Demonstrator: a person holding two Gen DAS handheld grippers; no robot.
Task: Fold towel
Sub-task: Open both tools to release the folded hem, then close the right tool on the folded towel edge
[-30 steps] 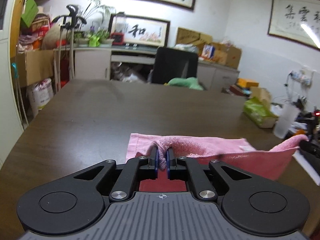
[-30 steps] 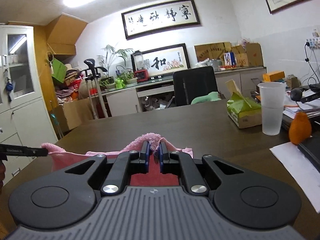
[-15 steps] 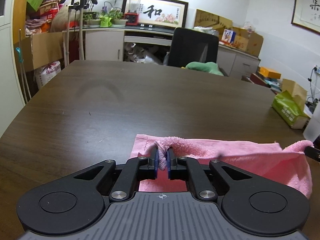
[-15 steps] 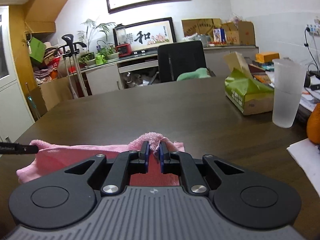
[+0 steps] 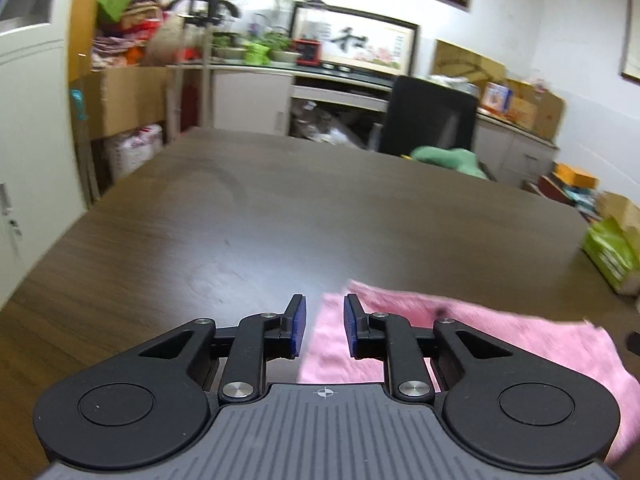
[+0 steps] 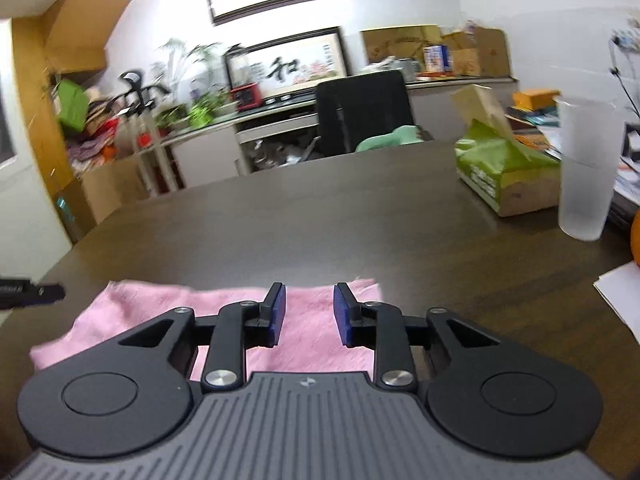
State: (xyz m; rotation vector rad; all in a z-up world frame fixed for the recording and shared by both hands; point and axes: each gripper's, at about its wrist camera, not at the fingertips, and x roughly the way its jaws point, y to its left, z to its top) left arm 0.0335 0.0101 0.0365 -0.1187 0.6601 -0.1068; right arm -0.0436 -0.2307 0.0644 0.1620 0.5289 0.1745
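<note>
A pink towel (image 5: 500, 332) lies flat on the dark wooden table (image 5: 280, 208). My left gripper (image 5: 325, 309) hovers over the towel's left edge, its jaws opening, pads clear of the cloth. In the right wrist view the same pink towel (image 6: 168, 312) spreads under my right gripper (image 6: 306, 298), whose jaws are also opening above the towel's right part without pressing it. The tip of the left gripper (image 6: 32, 293) shows at the left edge of that view.
A green tissue box (image 6: 500, 168) and a frosted plastic cup (image 6: 586, 168) stand at the table's right. White paper (image 6: 620, 296) lies near the right edge. A black office chair (image 5: 428, 120) stands beyond the far edge.
Both grippers were pinching raised folds of the towel; now both have let go and their jaws stand apart. The towel has dropped flat onto the table.
</note>
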